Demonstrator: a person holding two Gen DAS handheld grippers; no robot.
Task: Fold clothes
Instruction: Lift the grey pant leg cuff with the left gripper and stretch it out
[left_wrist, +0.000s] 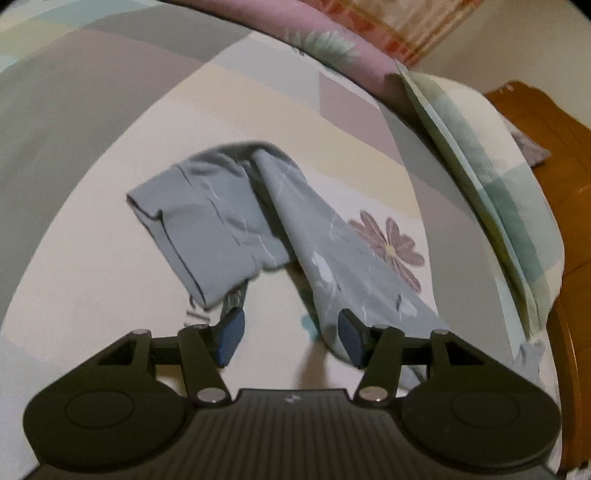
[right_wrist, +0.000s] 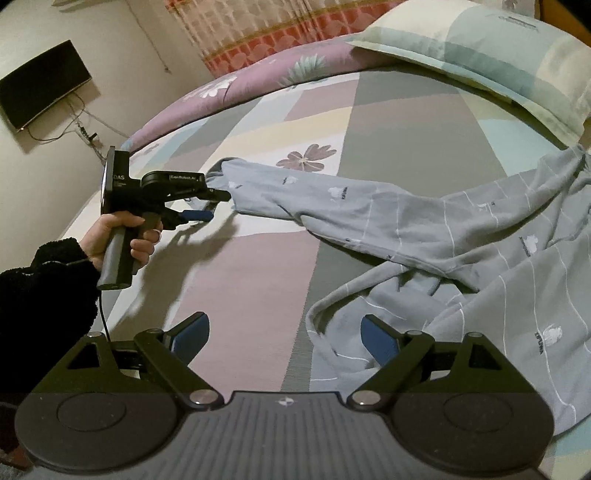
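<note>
Grey garment (right_wrist: 480, 236) printed "XIFUWA" (gripper (right_wrist: 218, 201) marked "GenRobot.AI").

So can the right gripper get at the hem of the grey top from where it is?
Probably yes. The right gripper is open and the hem lies flat on the bed right by its jaws, with nothing over it.
</note>
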